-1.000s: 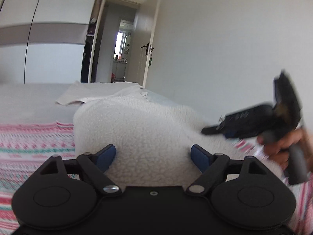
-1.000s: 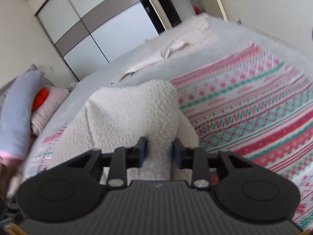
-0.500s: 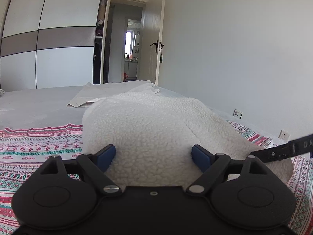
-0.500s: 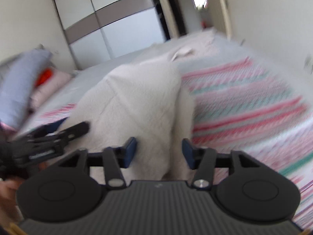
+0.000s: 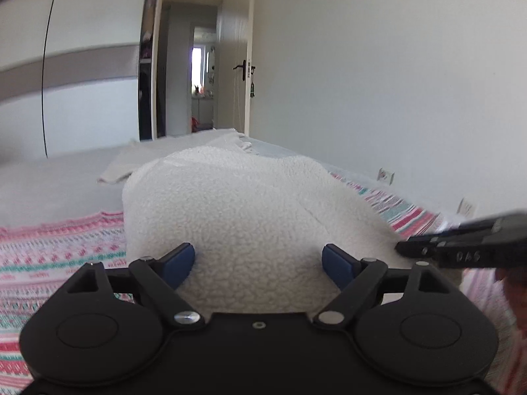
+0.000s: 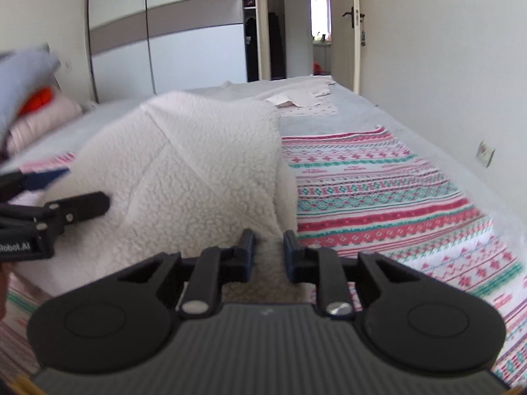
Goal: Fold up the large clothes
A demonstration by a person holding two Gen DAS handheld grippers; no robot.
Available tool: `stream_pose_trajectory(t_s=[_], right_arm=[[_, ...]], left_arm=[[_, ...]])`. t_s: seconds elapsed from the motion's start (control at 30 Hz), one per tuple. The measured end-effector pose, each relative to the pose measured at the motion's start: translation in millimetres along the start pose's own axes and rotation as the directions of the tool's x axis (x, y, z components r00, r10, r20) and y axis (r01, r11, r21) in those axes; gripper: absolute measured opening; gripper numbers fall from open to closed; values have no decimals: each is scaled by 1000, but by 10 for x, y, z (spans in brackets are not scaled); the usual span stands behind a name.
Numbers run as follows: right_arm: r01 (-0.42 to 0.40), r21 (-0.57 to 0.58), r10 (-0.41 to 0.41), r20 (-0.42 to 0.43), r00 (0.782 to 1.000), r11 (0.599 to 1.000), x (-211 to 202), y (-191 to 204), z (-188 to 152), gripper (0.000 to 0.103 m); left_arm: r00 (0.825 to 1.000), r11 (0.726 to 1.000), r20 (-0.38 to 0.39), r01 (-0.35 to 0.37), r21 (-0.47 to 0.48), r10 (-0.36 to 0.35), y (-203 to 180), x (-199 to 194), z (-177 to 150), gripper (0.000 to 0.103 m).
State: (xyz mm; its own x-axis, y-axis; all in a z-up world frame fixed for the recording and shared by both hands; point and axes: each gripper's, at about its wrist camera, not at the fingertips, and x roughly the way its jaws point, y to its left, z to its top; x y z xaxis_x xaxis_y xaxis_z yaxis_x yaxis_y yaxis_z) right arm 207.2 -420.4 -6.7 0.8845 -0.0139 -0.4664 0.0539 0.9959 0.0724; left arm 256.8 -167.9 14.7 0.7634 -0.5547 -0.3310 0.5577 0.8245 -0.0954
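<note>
A white fleece garment (image 5: 237,217) lies bunched on the patterned bedspread, also in the right wrist view (image 6: 184,171). My left gripper (image 5: 258,265) is open, its blue pads on either side of the fleece's near edge. My right gripper (image 6: 268,251) is nearly closed on the near right edge of the fleece. The right gripper shows at the right in the left wrist view (image 5: 461,247). The left gripper shows at the left in the right wrist view (image 6: 62,194).
A pink, teal and white striped bedspread (image 6: 395,197) covers the grey bed. A pale cloth (image 6: 303,100) lies at the bed's far end. Pillows (image 6: 29,108) sit at the left. A wardrobe (image 6: 171,33) and open door (image 6: 344,26) stand behind; a wall (image 5: 395,82) runs along the right.
My right gripper has narrowed from open to pinching the fleece edge. My left gripper stays open by the fleece, with the view shifted slightly.
</note>
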Motion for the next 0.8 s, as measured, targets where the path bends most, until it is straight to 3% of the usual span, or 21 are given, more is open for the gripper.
stream_pose_trajectory(t_s=[0.07,0.13,0.2,0.23,0.3,0.4,0.47,0.5,0.57,0.63,0.7,0.8], right_arm=[[-42,39,42,-12,999,998,-61,-98,-4,33],[-84,128,90,-39,995,988,-31,-267,-5,47],[-143,267,165,-63,984,953,93,-487,-11,67],[-174,341,209,-71,975,924,172,-609,-32,70],[-254,502,335,-77,939,827,319,-828,-145,70],[-336,702,502,-35,864,628,533,-1078,-372,71],[-360,758,559,-6,829,543,649,-1130,-466,74],[-370,764,569,5,822,529,685,-1132,-479,74],[-379,752,574,0,819,539,700,-1075,-452,71],[-395,724,574,-3,819,566,661,-981,-401,63],[-419,685,567,10,824,596,585,-894,-332,57],[-452,663,577,37,816,597,390,-735,-260,54]], left_arm=[[999,992,-15,49,-113,-51,224,-112,83,89],[998,973,-26,52,-225,-59,438,-189,109,101],[993,934,-75,60,-352,-92,671,-159,76,103],[983,905,-122,72,-418,-135,792,-79,41,103],[949,851,-234,61,-522,-212,984,140,-71,103],[917,745,-197,141,-653,-346,1184,306,-308,103],[911,711,-161,175,-681,-379,1222,355,-380,103],[910,703,-148,187,-686,-387,1218,362,-399,102],[912,702,-118,215,-679,-394,1208,314,-387,98],[917,731,-108,230,-642,-384,1167,218,-321,84],[925,745,-104,225,-628,-366,1179,84,-256,79],[934,771,-88,230,-594,-346,1193,-239,-168,77]])
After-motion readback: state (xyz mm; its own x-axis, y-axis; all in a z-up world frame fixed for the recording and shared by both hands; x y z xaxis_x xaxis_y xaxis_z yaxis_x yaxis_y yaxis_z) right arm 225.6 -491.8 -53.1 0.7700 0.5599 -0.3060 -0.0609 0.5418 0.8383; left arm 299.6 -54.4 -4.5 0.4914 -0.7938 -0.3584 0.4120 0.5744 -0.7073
